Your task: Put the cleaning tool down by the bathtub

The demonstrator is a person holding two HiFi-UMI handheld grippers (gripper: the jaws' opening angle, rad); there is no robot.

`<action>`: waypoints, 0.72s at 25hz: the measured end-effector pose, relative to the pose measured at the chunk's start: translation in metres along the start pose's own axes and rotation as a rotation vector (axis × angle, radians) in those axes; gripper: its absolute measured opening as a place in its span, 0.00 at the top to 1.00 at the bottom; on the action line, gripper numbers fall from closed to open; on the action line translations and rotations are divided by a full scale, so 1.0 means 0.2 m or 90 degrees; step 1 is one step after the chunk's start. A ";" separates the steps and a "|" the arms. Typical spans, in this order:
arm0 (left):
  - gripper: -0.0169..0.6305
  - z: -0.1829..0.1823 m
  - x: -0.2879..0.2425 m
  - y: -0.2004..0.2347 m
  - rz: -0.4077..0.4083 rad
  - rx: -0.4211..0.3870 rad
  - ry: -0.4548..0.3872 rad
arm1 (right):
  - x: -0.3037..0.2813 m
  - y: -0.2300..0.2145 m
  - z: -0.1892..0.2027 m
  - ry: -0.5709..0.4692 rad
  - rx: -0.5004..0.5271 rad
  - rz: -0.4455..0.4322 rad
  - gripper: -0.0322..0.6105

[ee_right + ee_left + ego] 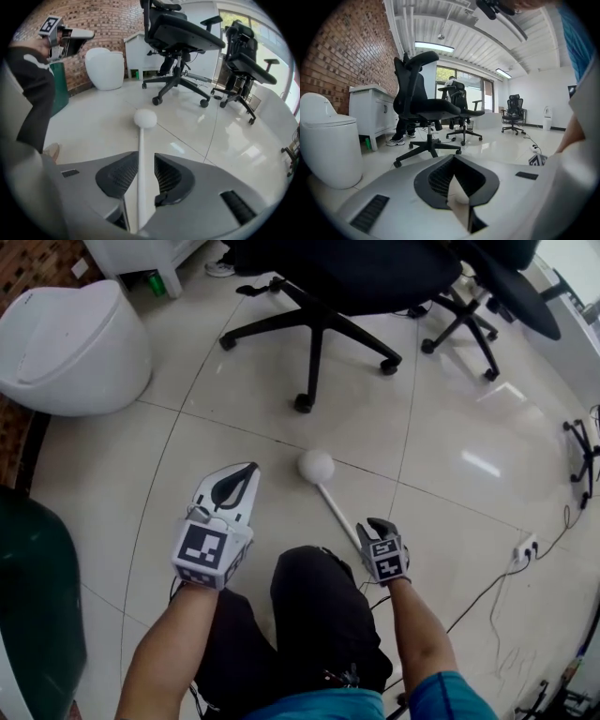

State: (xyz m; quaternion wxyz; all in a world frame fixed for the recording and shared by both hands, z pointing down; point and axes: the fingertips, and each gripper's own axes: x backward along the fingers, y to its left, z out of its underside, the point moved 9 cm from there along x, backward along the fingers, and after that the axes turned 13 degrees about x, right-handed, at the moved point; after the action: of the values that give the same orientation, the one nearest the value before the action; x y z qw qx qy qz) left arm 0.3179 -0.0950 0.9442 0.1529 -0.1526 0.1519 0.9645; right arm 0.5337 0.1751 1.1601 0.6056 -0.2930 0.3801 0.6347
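Note:
The cleaning tool is a thin white stick with a white ball head (316, 466) that seems to rest on the floor tiles. Its handle (141, 178) runs back between the jaws of my right gripper (372, 525). Those jaws stand open: the handle lies along the left pad with a gap to the right pad. My left gripper (246, 472) hovers to the tool's left, its tips together and nothing in them. A dark green rounded tub (33, 615) sits at the left edge, and a white egg-shaped fixture (70, 348) stands beyond it.
Two black office chairs (323, 296) (478, 296) on castors stand ahead. A white cabinet (372, 110) lines the brick wall. A power strip (525, 549) with cables lies to the right. The person's dark-trousered knee (314, 606) is between the grippers.

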 end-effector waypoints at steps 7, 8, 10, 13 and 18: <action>0.97 0.01 0.04 0.00 -0.010 0.000 -0.012 | -0.32 0.03 0.21 0.091 0.009 -0.033 0.73; 0.97 0.02 0.04 -0.01 -0.007 0.002 -0.008 | -0.34 0.03 0.23 0.098 0.009 -0.036 0.73; 0.97 0.02 0.03 -0.02 -0.003 -0.001 -0.004 | -0.38 0.05 0.25 0.105 0.019 -0.046 0.73; 0.97 0.02 0.02 -0.04 0.004 -0.010 0.005 | -0.44 0.09 0.25 0.117 0.035 -0.071 0.73; 0.97 0.03 0.00 -0.06 0.011 -0.009 0.013 | -0.54 0.10 0.25 0.144 0.065 -0.084 0.73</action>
State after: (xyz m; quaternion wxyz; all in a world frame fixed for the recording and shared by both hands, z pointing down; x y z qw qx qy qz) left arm 0.3198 -0.0815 0.9462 0.1421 -0.1621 0.1476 0.9653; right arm 0.5289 0.1573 1.2795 0.6136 -0.3561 0.4575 0.5361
